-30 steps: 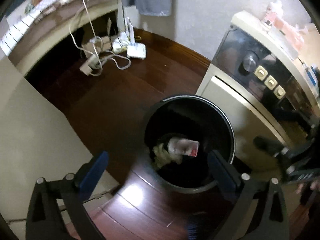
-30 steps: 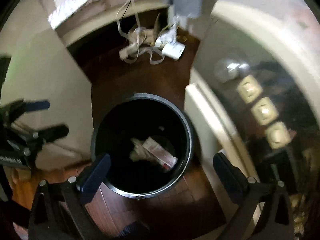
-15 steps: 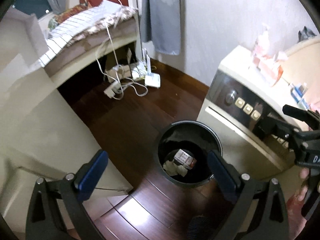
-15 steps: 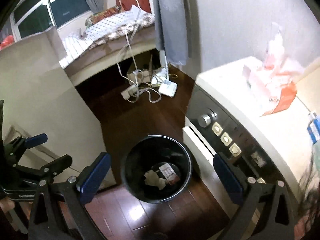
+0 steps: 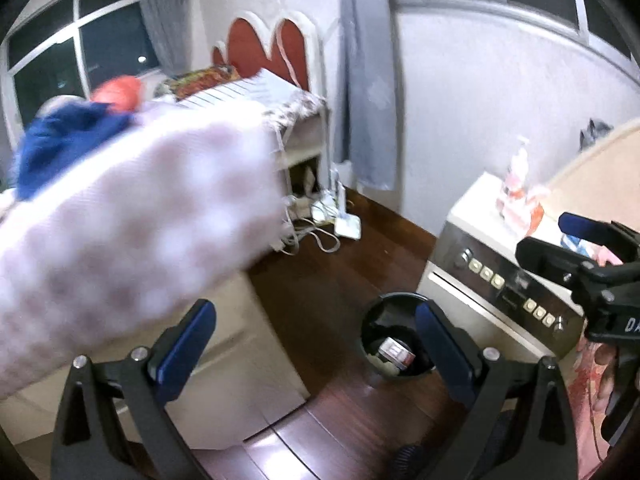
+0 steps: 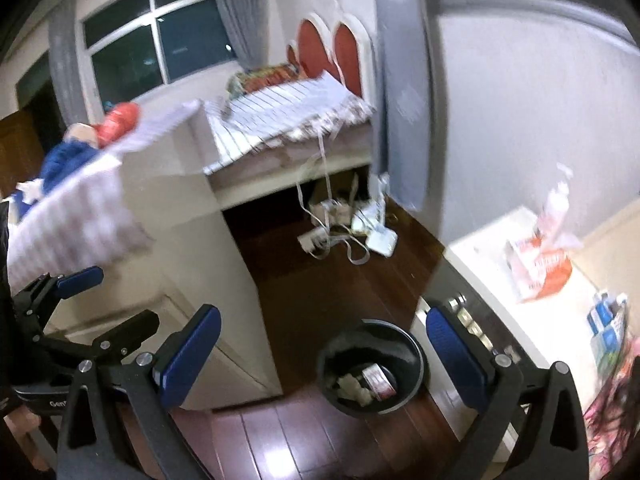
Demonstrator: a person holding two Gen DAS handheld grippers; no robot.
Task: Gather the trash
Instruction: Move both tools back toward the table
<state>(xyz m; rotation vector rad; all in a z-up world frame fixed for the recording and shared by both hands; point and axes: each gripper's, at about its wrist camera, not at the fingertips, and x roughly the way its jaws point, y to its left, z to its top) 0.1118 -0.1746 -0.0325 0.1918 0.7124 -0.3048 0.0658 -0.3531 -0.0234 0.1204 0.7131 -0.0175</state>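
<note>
Trash (image 6: 366, 384) lies at the bottom of the black bin (image 6: 412, 350) on the wooden floor (image 6: 320, 280): a small printed packet and some crumpled pale paper. Nearest to the cameras, the left gripper (image 5: 316, 348) and the right gripper (image 6: 324, 356) both have their blue fingers wide apart, with nothing between them. The bin stands low down, just beside the front corner of a cream appliance (image 6: 508, 280) with round buttons, and near the corner of a white cabinet (image 6: 192, 232).

On the top of the appliance, toward its far edge, stand a pump bottle (image 6: 556, 200) and a soft pack (image 6: 536, 264) with orange print. Farther off, a tangle of white cables and plugs (image 6: 340, 224) lies on the floor under a covered bench, next to a grey curtain (image 6: 404, 100). A window (image 6: 160, 48) is behind.

I think more trash must still be found. Both views are blurred, so a grab done now can miss its target. The cables could be caught and pulled by mistake, and the pack on the appliance may not be trash at all.
</note>
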